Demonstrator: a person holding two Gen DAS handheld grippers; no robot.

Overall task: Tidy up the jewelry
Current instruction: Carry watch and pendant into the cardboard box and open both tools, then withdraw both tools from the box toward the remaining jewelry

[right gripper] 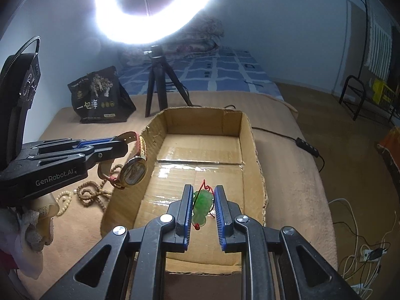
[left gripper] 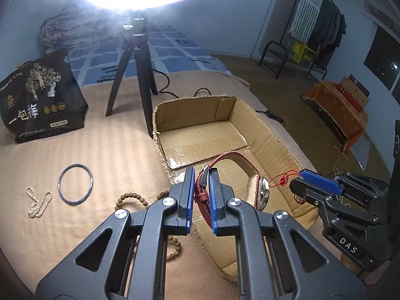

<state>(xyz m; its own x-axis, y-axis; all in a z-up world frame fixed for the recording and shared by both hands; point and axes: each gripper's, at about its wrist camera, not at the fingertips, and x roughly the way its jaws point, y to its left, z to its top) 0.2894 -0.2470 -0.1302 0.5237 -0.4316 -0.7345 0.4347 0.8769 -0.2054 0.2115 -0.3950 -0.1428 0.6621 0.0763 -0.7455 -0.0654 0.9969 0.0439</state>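
Watch [left gripper: 250,175] w/ red woven strap hangs in the left gripper [left gripper: 202,175], blue pads clamped on the strap near the buckle; its round case [right gripper: 135,172] dangles face-out just over the near-left wall of the cardboard box [right gripper: 247,135], not touching the box floor. Green jade-like pendant [right gripper: 202,206] on a red cord sits between the pads of the right gripper [right gripper: 203,206], over the near part of the box floor; pads are close on both sides of it and seem to pinch it, though contact on the right pad isn't clear. From the left wrist view the red cord [left gripper: 283,178] trails off the right gripper's tip.

Box is open-topped, flaps cut away, taped seam across the bottom.

On the beige blanket [left gripper: 112,150] left of the box: wooden bead bracelet [left gripper: 130,197] just beside the box wall, dark bangle ring [left gripper: 75,183] further left, small white pearl strand [left gripper: 38,201] beyond that, all apart from each other.

Behind: black tripod [left gripper: 136,75] w/ bright ring light [right gripper: 152,7], black snack bag [left gripper: 37,95] w/ Chinese text, blue patterned bedding [left gripper: 162,50]. Far right: clothes rack [left gripper: 317,25], cables on the floor [right gripper: 357,237].
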